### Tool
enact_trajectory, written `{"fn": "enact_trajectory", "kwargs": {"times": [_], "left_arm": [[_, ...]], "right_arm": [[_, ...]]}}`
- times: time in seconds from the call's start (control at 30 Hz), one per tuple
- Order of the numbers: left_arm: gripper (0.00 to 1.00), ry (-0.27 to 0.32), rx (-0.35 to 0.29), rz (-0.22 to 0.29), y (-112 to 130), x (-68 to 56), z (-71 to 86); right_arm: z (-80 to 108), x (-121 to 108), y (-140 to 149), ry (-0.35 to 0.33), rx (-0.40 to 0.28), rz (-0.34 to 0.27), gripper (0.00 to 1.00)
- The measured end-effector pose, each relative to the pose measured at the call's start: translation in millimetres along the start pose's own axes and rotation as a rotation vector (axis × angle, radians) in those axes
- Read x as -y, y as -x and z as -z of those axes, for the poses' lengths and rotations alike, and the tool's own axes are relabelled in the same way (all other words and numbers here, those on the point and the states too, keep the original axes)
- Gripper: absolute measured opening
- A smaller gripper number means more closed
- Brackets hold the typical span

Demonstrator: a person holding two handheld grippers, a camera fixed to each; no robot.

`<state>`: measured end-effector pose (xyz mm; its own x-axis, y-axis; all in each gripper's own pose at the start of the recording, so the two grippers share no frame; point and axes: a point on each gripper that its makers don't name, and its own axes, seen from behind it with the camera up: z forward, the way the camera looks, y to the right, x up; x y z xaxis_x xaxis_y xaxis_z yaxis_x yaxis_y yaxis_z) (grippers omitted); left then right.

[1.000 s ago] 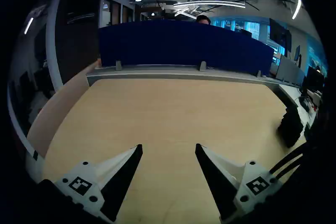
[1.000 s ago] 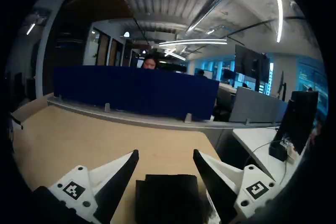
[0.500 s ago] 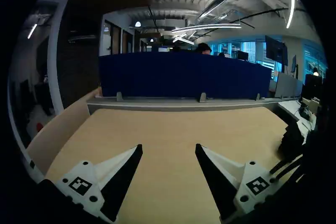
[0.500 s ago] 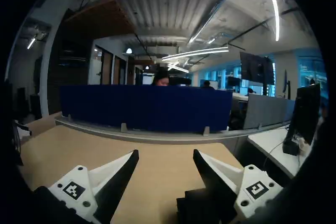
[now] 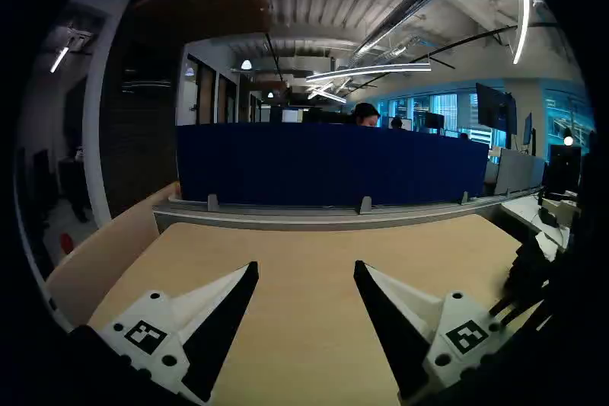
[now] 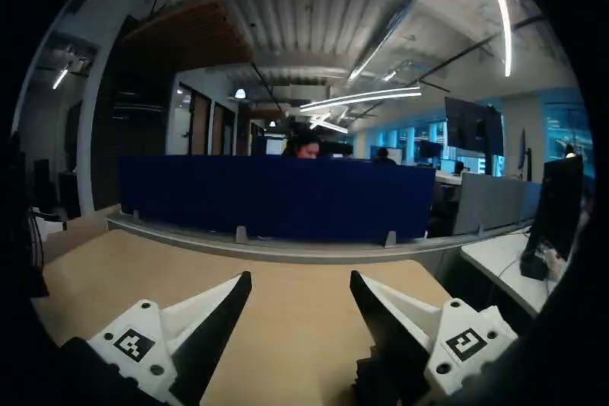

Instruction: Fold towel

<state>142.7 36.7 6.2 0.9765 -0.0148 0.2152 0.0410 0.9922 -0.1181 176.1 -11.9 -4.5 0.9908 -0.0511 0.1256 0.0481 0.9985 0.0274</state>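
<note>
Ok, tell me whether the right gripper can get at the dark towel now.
Probably yes: the towel lies on the desk right beside the open jaws of the right gripper, with nothing between them.

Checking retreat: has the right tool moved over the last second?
Yes. The right tool tipped upward: the blue partition sits lower in its view, the black towel nearly gone.

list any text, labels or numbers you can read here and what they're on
No words or numbers can be read.
The markers on the fingers of the left gripper and the right gripper are black-and-white square patterns, not text.
The screens far off are dark; nothing on them is legible.
</note>
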Motion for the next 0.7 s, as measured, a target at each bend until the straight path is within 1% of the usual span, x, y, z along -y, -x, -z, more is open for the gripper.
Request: {"fn": "enact_trajectory", "kwargs": {"times": [0.17,0.3,0.43,0.6,0.7], "left_arm": [[0.93,0.005,-0.028,-0.004,0,-1.6,-0.9],[0.93,0.016,-0.045,0.003,3,-3.0,0.3],[0.93,0.009,-0.055,0.006,12,2.1,0.1],[0.93,-0.014,-0.078,-0.017,25,12.3,-2.1],[0.93,-0.026,-0.088,-0.028,36,16.3,-5.4]], "right_arm": [[3.1,7,-6,-0.002,-0.010,-0.012,1.00],[7.0,13,-11,-0.005,-0.022,-0.022,1.00],[9.3,17,-10,-0.006,-0.024,-0.027,1.00],[12.2,27,-10,-0.020,-0.022,-0.027,1.00],[12.6,31,-9,-0.032,-0.021,-0.030,1.00]]}}
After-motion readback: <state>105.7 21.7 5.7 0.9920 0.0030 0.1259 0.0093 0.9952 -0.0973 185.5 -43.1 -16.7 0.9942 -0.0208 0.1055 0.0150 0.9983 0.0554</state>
